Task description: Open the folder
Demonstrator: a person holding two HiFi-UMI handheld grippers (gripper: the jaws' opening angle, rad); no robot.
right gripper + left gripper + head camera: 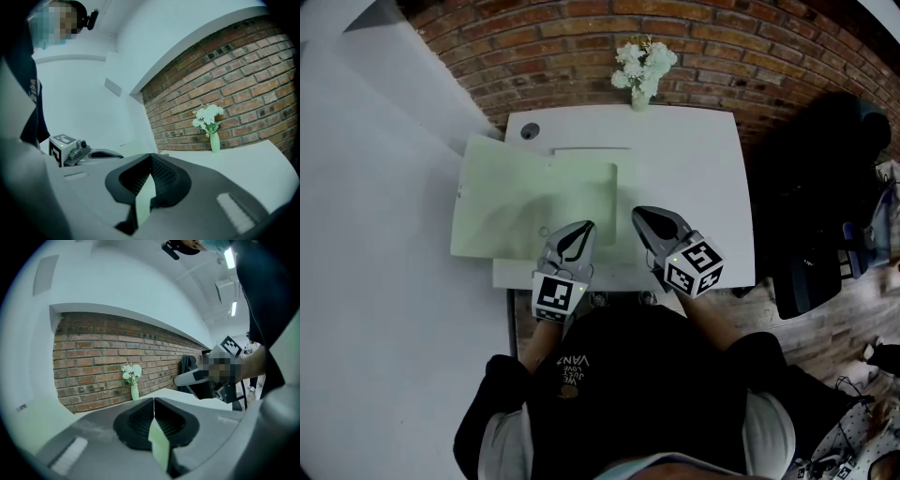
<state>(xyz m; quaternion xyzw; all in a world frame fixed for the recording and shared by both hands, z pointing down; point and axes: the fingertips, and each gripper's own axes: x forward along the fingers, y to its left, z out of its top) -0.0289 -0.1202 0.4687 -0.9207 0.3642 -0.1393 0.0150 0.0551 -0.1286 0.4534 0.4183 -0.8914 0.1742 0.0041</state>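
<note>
A flower vase (642, 80) stands on the white table (703, 187), close to the brick wall (581, 47).

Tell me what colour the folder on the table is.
Pale green. The folder shows best in the head view.

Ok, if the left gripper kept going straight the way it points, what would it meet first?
The left gripper is shut on the folder. Past that, its line runs over the table toward the vase, probably met first, else the brick wall; depth is unclear.
</note>
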